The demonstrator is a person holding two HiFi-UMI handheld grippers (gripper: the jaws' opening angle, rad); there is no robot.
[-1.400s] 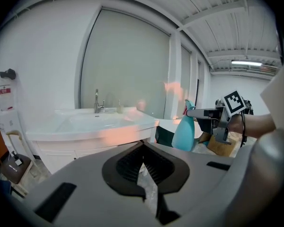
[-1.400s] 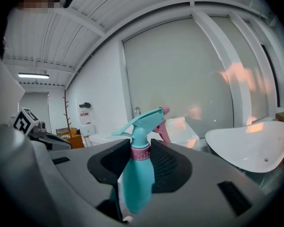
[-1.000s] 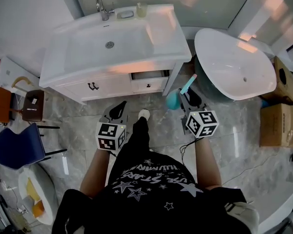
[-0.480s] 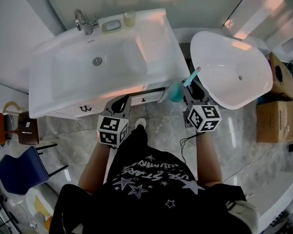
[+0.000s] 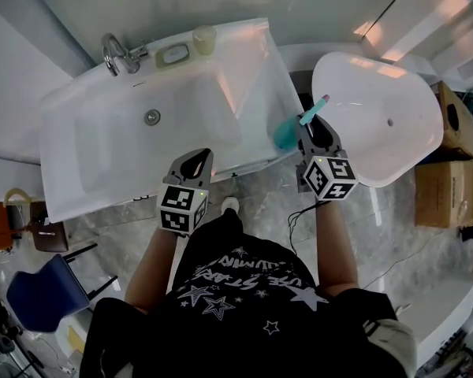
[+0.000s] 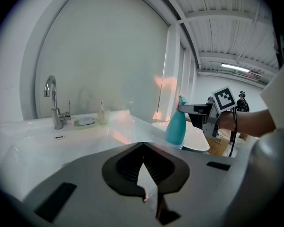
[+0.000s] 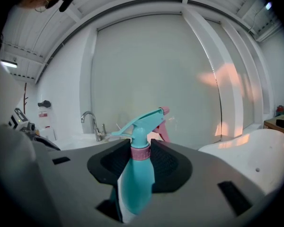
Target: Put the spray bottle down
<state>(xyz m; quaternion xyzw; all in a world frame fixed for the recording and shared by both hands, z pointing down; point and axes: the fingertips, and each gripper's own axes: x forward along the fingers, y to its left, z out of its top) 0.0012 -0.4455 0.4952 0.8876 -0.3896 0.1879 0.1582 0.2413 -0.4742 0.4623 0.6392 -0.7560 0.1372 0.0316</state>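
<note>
Clearly the spray bottle [image 5: 284, 135] rests on no surface. The right gripper [image 5: 310, 129] clamps it upright, its pads pressed on either side just under the pink collar. The teal body hangs below the jaws and the trigger head stands above them. The pink nozzle tip points toward the white tub [image 5: 394, 77]. In the head view the bottle hangs over the right edge of the tabletop [image 5: 248, 69], at the narrow gap between that white top and the tub. As far as can be seen, it touches neither.

The left gripper [image 5: 194, 164] is empty, its jaws drawn together with nothing between them. It hangs over the tabletop's front edge and points across the basin [image 5: 110, 140]. The two grippers are well apart, side by side in front of the person [image 5: 236, 290], who wears a black shirt printed with stars.

At the back of the tabletop stands a chrome faucet [image 5: 114, 51]. A soap dish [image 5: 173, 53] sits just beside it, and a cup [image 5: 204, 39] comes next to the right. In the left gripper view something thin stands in the cup, too small to identify.

Cardboard boxes [image 5: 448, 187] sit to the right of the tub. A blue chair [image 5: 41, 296] stands at lower left on the grey marbled floor [image 5: 260, 195].
</note>
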